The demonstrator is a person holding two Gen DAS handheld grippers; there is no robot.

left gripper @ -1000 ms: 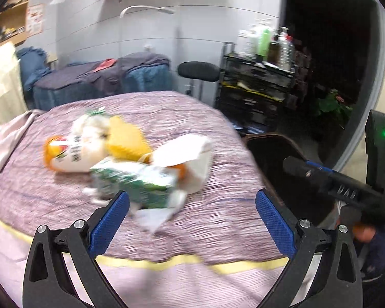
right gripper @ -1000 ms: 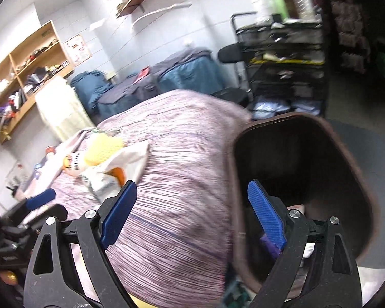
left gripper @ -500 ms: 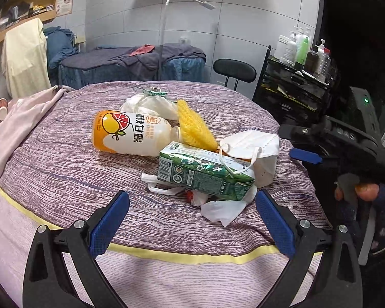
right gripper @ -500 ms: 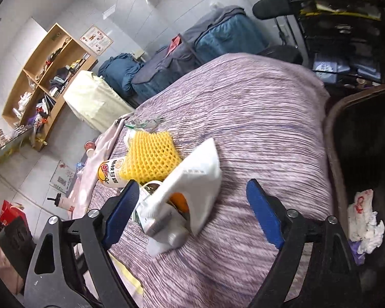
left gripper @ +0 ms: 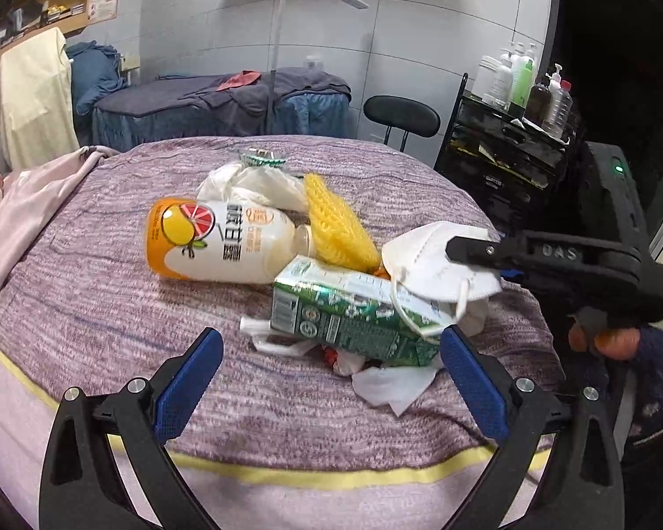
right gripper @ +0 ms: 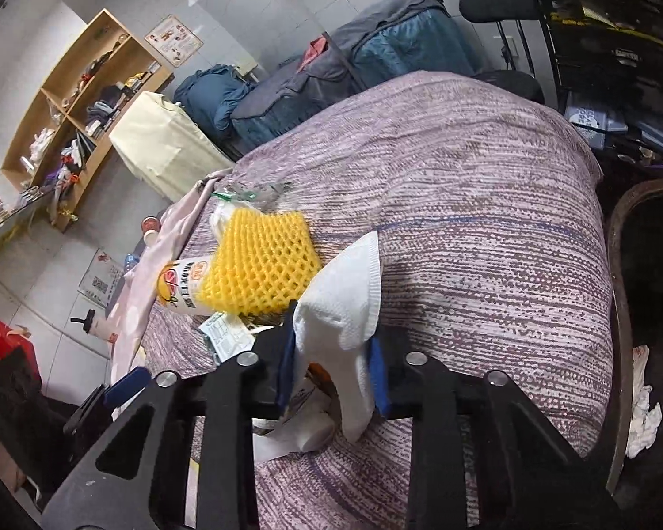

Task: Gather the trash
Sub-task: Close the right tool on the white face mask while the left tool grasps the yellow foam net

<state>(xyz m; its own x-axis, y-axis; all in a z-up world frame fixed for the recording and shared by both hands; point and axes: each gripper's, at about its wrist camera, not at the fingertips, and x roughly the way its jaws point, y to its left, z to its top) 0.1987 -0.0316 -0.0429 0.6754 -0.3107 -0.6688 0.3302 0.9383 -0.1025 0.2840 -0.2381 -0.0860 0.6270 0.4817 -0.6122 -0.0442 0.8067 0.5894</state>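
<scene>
My right claw [right gripper: 331, 362] points downward, jaws closing, blue pads nearly together with white material pinched between them. In the left view it reaches in from the right edge, my hand [left gripper: 605, 340] wrapped under its grip. My left claw [left gripper: 329, 380] is angled down too, jaws spread wide, blue pads well apart, nothing between them.

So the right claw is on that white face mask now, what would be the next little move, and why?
Probably lift the face mask clear of the pile. The right gripper is closing with the mask between its blue pads, while an ear loop drapes over the green carton, and the bin waits beside the bed.
</scene>
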